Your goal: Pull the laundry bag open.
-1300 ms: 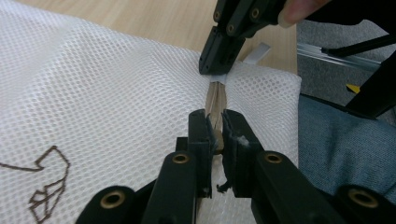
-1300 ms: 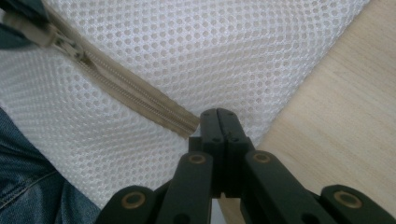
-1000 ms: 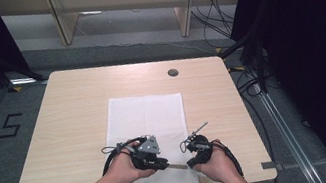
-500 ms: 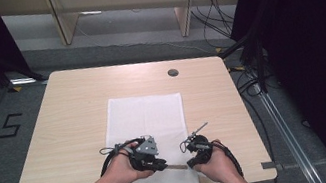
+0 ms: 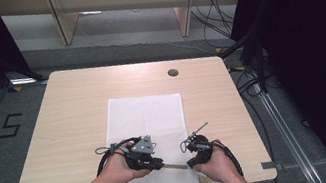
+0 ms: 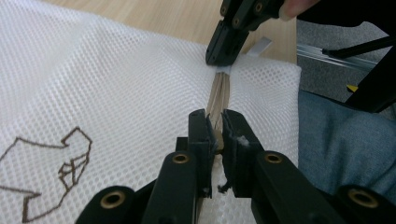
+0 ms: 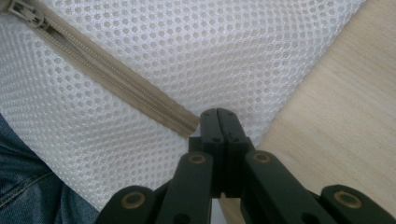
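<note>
Gripping zipper slider (image 6: 218, 140) of white mesh laundry bag (image 5: 148, 119) with left gripper (image 6: 215, 128); right gripper (image 7: 223, 122) clamping zipper's end; next, sliding steadily along.

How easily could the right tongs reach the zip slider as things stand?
Probably yes, once freed: the right tongs are shut on the zip end, but only bare bag lies between them and the slider.

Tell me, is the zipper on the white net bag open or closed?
Closed along the stretch that shows: in the right gripper view the zipper has its teeth meshed from the slider to the tongs. The mesh bag lies flat.
</note>
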Motion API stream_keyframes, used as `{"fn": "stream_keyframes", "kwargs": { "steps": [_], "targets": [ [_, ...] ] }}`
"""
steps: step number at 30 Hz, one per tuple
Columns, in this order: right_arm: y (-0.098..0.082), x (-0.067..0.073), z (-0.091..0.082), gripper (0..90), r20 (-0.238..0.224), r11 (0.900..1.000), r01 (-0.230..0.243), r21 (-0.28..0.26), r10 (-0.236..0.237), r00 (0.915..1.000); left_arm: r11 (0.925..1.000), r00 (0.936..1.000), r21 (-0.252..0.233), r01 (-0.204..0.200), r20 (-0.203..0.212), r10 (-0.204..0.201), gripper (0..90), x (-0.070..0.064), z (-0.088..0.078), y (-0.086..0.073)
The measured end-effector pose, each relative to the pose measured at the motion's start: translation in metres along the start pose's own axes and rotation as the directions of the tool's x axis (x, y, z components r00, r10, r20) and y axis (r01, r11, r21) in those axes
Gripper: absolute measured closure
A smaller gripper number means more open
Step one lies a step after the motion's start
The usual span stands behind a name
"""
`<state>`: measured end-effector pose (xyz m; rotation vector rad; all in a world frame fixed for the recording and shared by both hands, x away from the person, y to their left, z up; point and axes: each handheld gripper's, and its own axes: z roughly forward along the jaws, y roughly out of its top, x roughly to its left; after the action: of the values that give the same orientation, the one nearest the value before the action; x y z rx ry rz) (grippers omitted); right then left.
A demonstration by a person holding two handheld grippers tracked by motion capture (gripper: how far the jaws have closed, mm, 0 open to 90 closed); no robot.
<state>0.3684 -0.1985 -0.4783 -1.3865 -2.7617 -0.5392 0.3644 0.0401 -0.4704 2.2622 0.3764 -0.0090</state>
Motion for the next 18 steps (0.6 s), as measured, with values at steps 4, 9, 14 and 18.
{"fn": "stream_keyframes", "kwargs": {
  "steps": [4, 9, 14, 18],
  "targets": [
    [0.0004, 0.0007, 0.0005, 90.0, -0.001, 1.0, -0.012, 0.006, 0.012, 0.9999, 0.9999, 1.0, -0.006, -0.009, -0.002, 0.009, 82.1, -0.0014, -0.0012, 0.0024],
    [0.0004, 0.0002, 0.0, 90.0, -0.001, 1.0, -0.011, 0.007, 0.011, 0.9999, 1.0, 1.0, -0.006, -0.005, 0.001, 0.005, 82.0, -0.0018, -0.0008, 0.0009],
    [-0.0001, 0.0006, -0.0002, 90.0, 0.005, 1.0, -0.012, 0.007, 0.012, 0.9999, 0.9999, 0.9999, -0.001, -0.012, 0.002, 0.012, 82.1, -0.002, -0.0013, 0.0012],
    [0.0003, 0.0002, 0.0005, 90.0, 0.003, 1.0, -0.003, 0.0, 0.003, 1.0, 0.9998, 0.9998, 0.001, -0.021, 0.002, 0.021, 82.1, -0.0041, -0.0018, 0.002]
  ]
}}
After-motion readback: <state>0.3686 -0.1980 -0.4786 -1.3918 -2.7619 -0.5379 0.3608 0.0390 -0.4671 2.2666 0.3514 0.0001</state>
